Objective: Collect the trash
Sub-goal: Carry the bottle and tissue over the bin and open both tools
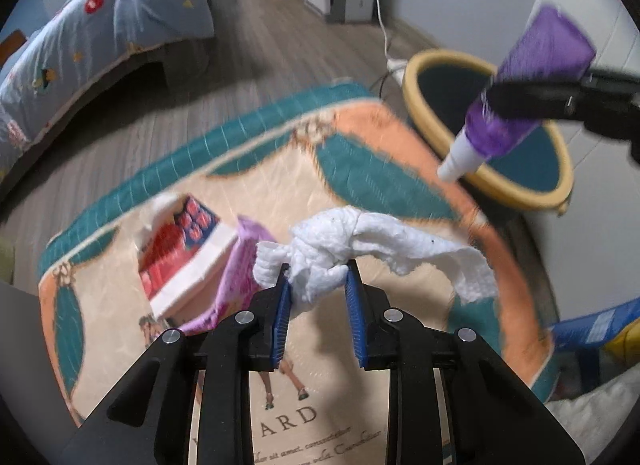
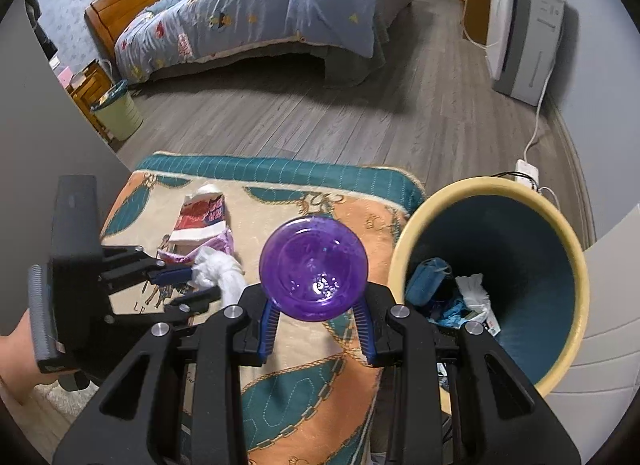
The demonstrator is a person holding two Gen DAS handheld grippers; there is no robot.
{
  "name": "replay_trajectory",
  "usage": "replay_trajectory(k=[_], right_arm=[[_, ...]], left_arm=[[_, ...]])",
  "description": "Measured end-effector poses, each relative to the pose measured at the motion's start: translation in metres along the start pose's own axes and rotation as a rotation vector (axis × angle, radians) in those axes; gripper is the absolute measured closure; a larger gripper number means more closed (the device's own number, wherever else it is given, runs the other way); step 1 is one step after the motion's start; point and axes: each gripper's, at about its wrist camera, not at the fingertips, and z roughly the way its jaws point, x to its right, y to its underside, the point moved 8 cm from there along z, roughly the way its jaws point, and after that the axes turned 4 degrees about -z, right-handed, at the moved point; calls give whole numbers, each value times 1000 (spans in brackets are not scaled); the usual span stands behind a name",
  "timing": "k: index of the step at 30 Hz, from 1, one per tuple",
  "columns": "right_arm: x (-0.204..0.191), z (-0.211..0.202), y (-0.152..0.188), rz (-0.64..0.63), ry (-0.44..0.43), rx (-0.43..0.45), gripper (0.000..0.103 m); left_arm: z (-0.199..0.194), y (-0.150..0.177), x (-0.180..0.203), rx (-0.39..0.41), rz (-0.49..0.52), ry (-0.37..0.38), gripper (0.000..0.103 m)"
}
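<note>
We find the left gripper [image 1: 316,277] pinching a crumpled white tissue [image 1: 360,241], its pads pressed into the wad, a loose tail hanging to one side above the patterned mat [image 1: 120,345]. The right gripper [image 2: 316,307] is clamped on a purple bottle [image 2: 313,267], which it holds near the yellow-rimmed bin [image 2: 404,249], cap end over the rim. Both pieces are in hand; we judge the carry-to-bin step under way. Next calls for bringing each over the bin's mouth and releasing. A red-and-white carton [image 1: 188,249] and a pink wrapper [image 1: 240,277] remain on the mat beyond. The bin already holds rubbish.
</note>
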Motion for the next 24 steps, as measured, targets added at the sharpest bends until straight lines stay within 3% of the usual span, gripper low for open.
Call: replay_trajectory(k=[10,16,24], right_arm=[[54,-19,1,124,105,26,71],[101,-25,11,241,174,37,71],[170,-16,51,407,275,-27,71]], left_arm=[[-32,-25,27,110,31,42,76],[-30,-30,68,110,111,68,76],[-3,-52,129,96,165,122,75]])
